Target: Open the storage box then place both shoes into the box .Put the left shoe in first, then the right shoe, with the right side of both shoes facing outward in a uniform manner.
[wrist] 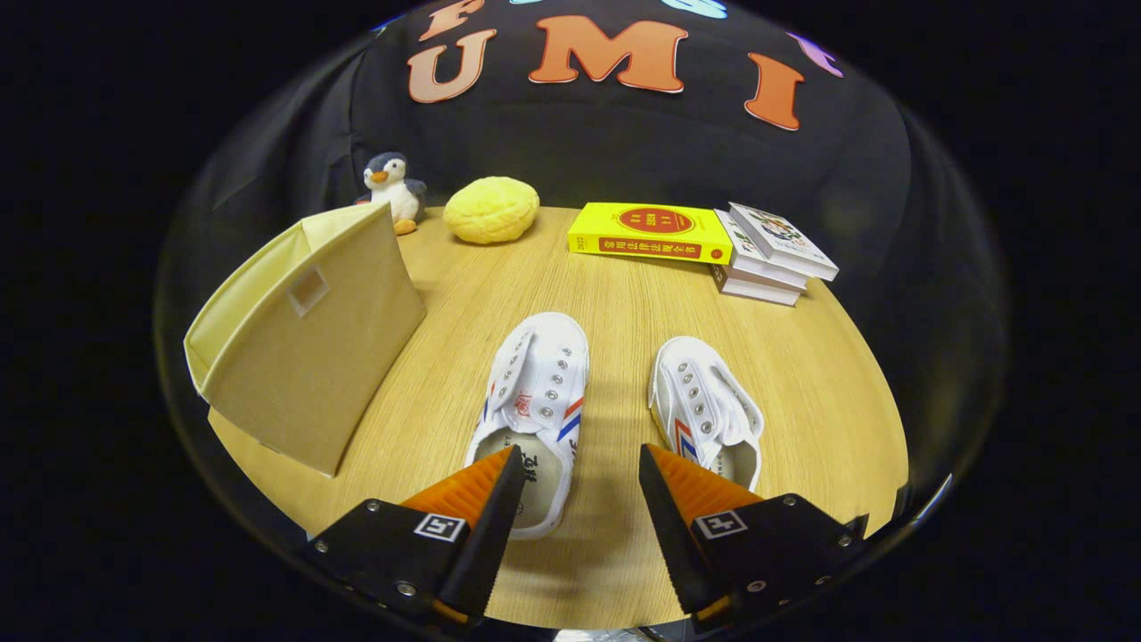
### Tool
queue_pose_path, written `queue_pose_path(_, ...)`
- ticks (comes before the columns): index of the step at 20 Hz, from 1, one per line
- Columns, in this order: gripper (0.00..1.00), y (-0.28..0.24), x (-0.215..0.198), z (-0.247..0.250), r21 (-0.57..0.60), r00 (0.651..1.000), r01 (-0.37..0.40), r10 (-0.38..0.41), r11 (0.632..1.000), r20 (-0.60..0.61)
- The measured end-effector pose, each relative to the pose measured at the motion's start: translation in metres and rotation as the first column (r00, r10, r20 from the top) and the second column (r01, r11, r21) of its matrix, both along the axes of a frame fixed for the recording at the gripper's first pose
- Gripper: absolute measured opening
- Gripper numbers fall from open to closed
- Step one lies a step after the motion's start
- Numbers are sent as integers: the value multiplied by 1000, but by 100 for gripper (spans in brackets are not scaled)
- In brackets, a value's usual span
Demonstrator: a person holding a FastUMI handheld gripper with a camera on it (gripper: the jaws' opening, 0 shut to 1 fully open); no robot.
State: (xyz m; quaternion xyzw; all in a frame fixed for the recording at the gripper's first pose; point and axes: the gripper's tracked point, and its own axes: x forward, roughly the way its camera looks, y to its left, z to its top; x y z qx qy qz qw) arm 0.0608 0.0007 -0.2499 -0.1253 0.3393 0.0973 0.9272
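On the worktop (624,294), between storage box (307,334) and books (771,254): two white canvas shoes – left shoe (533,406), right shoe (706,410) – side by side, light, soft-sided; best gripped at the heel collar. Tool (579,499) above them, fingers apart, holding nothing

the left shoe (533,406) has its heel hidden behind one finger of the spread, empty gripper (579,464); the right shoe (706,410) likewise; the storage box (303,343) hides its inside; the yellow book (649,232) has print too small to tell
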Motion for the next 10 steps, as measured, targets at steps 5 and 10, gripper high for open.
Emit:
queue_pose_path(5,76,-4,17,-25,-11,999,-5,4,1000,-38)
queue_pose_path(10,66,6,27,-38,31,998,-18,20,999,-60)
